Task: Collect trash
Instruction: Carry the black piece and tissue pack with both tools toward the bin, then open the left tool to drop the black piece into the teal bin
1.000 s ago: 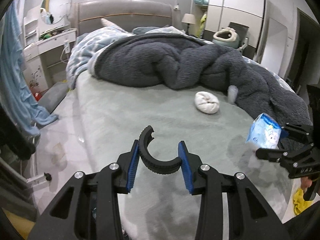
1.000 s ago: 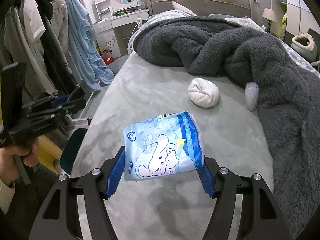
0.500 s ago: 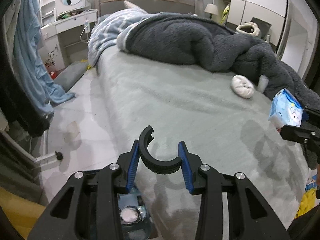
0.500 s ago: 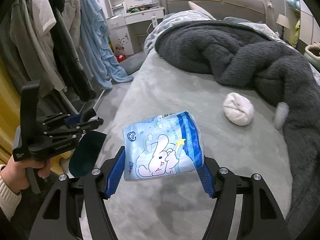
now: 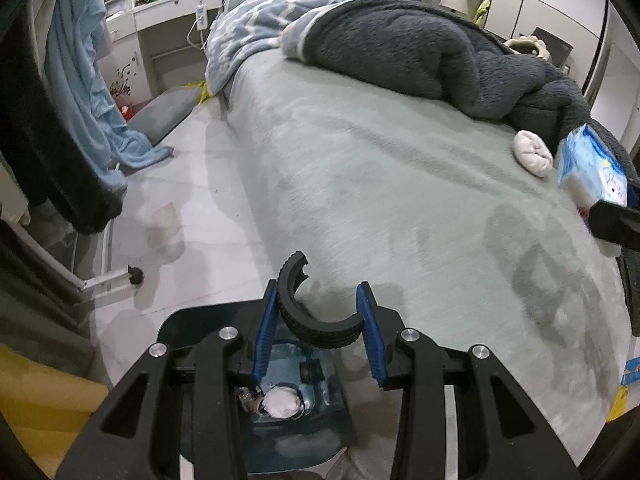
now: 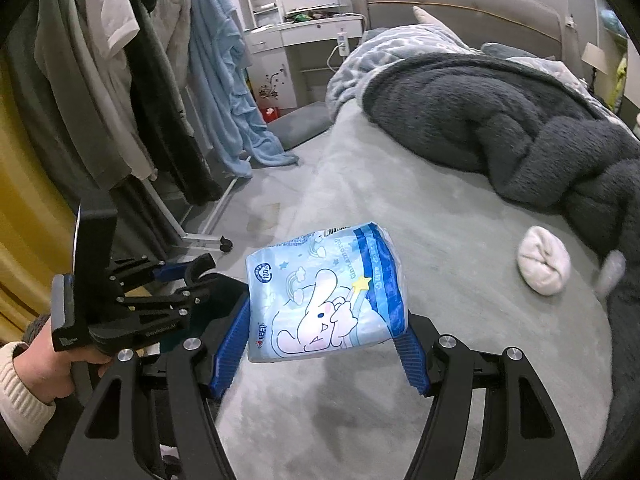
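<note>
Blue cartoon-rabbit tissue pack (image 6: 326, 298) clamped in right tool (image 6: 320, 344); left tool (image 5: 318, 330) grips black curved rubber piece (image 5: 308, 312).

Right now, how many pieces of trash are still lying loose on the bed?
1 for certain: the white crumpled wad on the grey sheet beside the dark blanket. A small pale lump at the blanket's edge is too blurred to identify. The blanket may hide more.

Grey bed (image 5: 400, 184) under dark blanket (image 5: 420, 52), white dresser (image 6: 304, 36), clothes rack (image 6: 120, 80), pale tiled floor (image 5: 192, 184).
</note>
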Motion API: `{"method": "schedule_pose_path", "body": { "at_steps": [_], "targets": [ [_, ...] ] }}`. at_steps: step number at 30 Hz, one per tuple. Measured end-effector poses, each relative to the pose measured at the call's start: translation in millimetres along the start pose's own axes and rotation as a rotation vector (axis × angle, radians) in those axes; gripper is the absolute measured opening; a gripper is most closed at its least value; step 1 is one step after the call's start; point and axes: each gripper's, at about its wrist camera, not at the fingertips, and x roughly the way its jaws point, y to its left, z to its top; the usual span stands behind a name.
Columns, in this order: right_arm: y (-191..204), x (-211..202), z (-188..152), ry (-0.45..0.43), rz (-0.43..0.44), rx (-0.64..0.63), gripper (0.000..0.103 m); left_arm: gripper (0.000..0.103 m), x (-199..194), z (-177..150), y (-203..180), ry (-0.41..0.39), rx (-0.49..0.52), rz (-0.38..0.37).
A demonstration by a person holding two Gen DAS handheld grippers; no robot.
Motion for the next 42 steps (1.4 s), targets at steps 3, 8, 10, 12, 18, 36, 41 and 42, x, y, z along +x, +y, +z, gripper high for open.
{"method": "schedule_pose_path", "body": {
  "at_steps": [3,8,10,12,18,36,41,42],
  "targets": [
    [7.8,5.8,3.9,0.002,0.009,-0.01,0.067,0.042,1.4,-3.2,11.3,0.016,-0.018,0.001],
    [23.3,18.4,12.0,0.009,0.027,-0.028,0.067,0.042,5.6,-7.5,30.6,0.049,-0.061,-0.007],
    [29.7,24.2,15.0,0.013,0.034,-0.036,0.067,0.042,7.4,-10.1,36.8,0.062,-0.074,-0.006],
    [35.1,29.0,16.5,0.018,0.039,-0.042,0.067,0.042,10.0,-12.6,44.3,0.079,-0.086,-0.005],
    [53.0,42.0,25.2,0.024,0.061,-0.058,0.067,0.042,22.1,-25.0,63.8,0.149,-0.11,-0.004],
    [108.3,98.7,31.2,0.107,0.107,-0.135,0.067,0.044,44.0,-57.8,114.3,0.326,-0.202,-0.047],
    [122.0,112.9,30.8,0.131,0.115,-0.155,0.067,0.058,40.2,-60.8,127.6,0.338,-0.222,-0.04],
    [124.9,118.3,29.5,0.141,0.116,-0.161,0.067,0.06,38.4,-60.9,130.6,0.336,-0.229,-0.042]
  ]
}}
